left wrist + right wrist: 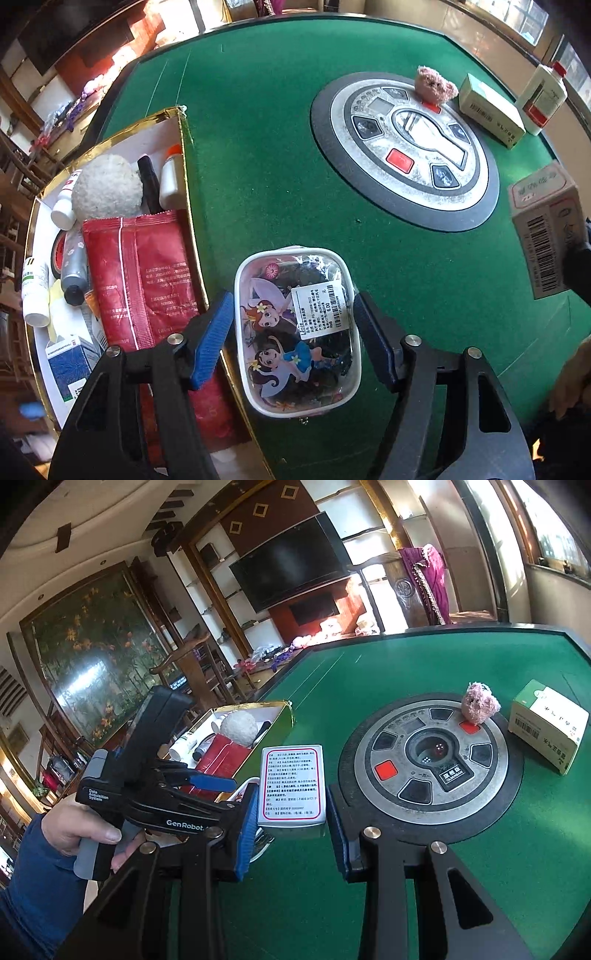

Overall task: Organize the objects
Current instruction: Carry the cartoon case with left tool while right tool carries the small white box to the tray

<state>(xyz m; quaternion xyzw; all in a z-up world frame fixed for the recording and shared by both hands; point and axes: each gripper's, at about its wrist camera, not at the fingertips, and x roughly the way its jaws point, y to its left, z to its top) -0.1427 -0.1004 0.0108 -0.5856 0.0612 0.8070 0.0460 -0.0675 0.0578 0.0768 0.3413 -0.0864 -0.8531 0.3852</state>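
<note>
Left wrist view: left gripper (293,341) points down, jaws wide, straddling the cartoon pouch (297,330); pads sit just beside its sides, not pressing. Pouch lies on the green tabletop (258,147) near its front edge, right against the gold-rimmed box (183,155) of bottles and a red packet (142,280). Right gripper (291,832) is partly closed, clamped on a white medicine box (293,788) held above the tabletop, beside the round centre console (430,760).
</note>
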